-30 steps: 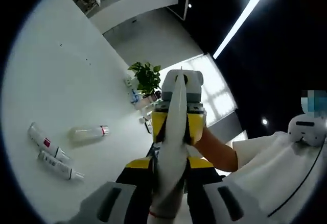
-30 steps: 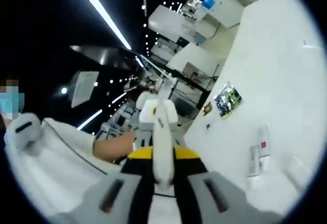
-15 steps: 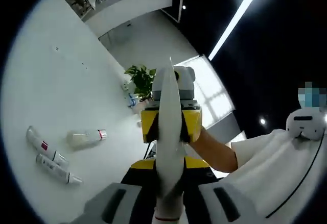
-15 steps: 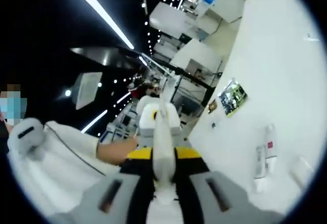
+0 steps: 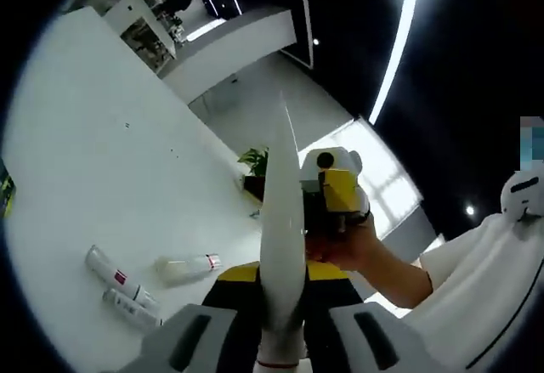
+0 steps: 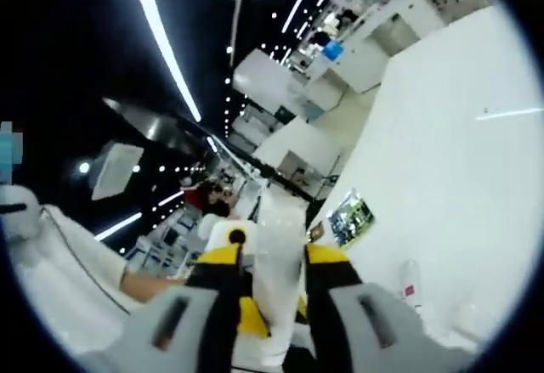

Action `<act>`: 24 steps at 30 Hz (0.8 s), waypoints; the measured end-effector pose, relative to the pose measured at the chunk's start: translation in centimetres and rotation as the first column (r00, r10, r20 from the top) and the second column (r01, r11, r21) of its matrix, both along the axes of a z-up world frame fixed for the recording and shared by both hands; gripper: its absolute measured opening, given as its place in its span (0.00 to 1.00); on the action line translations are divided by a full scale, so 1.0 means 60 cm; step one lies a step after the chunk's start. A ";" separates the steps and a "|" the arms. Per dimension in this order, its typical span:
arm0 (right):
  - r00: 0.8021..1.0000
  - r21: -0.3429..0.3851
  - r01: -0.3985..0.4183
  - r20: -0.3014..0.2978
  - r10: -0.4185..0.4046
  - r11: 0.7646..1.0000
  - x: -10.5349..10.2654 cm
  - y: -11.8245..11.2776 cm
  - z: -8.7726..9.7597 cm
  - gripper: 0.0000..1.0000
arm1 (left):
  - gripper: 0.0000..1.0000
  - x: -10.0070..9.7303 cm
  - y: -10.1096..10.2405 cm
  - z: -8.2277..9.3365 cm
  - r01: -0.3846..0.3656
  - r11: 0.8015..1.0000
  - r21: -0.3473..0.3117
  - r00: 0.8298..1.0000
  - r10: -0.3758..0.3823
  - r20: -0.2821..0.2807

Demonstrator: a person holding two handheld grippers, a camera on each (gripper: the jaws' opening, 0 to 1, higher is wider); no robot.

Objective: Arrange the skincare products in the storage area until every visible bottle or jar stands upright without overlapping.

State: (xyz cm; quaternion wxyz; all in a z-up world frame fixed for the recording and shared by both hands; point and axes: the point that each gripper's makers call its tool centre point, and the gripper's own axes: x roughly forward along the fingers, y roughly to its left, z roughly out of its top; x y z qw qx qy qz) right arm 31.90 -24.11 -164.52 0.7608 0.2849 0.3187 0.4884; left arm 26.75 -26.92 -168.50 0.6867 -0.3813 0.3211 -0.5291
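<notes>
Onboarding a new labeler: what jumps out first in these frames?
A white tube rises up the middle of the left gripper view, clamped in the left gripper; the right gripper holds it too. On the white table, two tubes and a clear bottle lie on their sides.

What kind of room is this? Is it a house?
Probably not a house; it looks like a big office or lab hall. A dark ceiling carries long light strips, a large white table holds skincare tubes, and a potted plant stands beyond.

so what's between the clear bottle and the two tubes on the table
Nothing: in the left gripper view, bare white table separates the lying clear bottle from the two tubes.
</notes>
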 end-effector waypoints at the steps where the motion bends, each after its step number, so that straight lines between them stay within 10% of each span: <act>1: 1.000 -0.024 0.000 0.009 0.000 1.000 0.000 0.002 -0.003 0.30 | 0.16 0.004 0.001 -0.001 -0.009 1.000 0.005 1.000 0.009 0.005; 10: 0.987 -0.157 0.137 0.104 -0.121 0.978 0.026 0.011 -0.020 0.38 | 0.16 0.036 0.006 -0.024 -0.094 0.982 0.164 0.992 0.079 0.100; 24: 0.958 -0.206 0.283 0.014 -0.286 0.937 0.061 -0.015 -0.065 0.35 | 0.16 0.056 -0.007 -0.071 -0.193 0.889 0.416 0.969 0.106 0.222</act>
